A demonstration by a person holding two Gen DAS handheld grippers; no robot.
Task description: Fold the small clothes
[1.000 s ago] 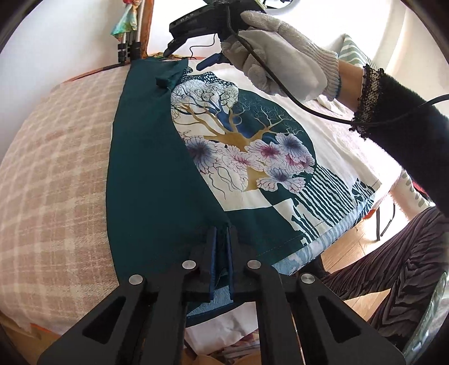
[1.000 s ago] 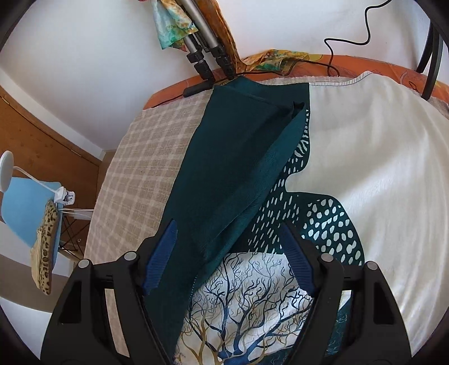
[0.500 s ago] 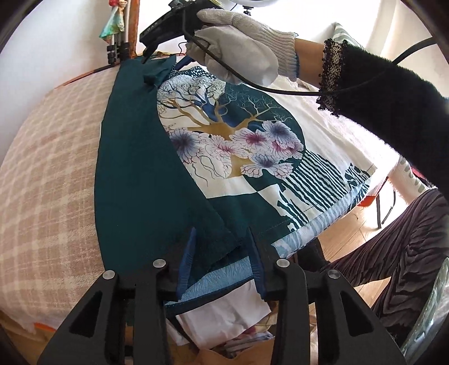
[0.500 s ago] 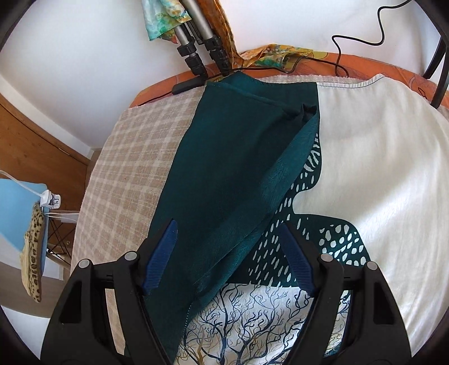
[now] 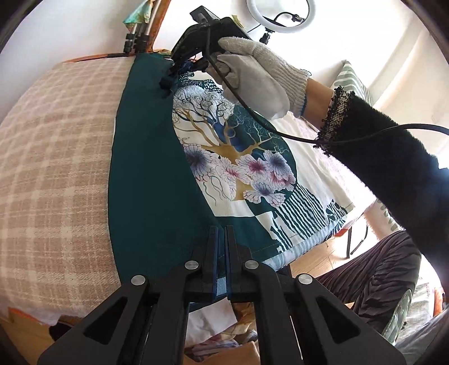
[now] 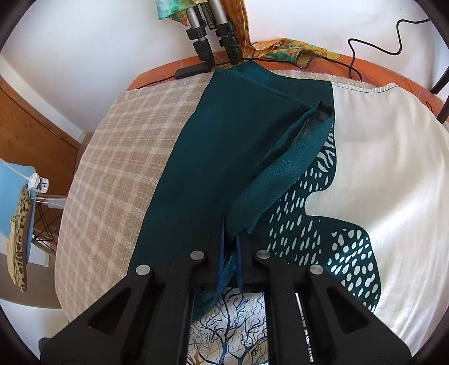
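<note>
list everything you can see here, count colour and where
garment: 1, dark green panel beside a white tree-and-flower print, spread on the blanket
blanket: 1, beige and cream check, under the garment
tripod legs: several, grey and black, at the far edge by the wall
scarf: 1, orange, yellow and green, at the far edge
ring light: 1, white, by the wall
blue chair: 1, beside the bed, leopard-print cloth on it
cable: 1, black, on the wall
left gripper: 1, black, blue-padded fingers shut on the garment's near hem
right gripper: 1, black, shut on a green fold
right hand: 1, grey-white glove, holding the right gripper
</note>
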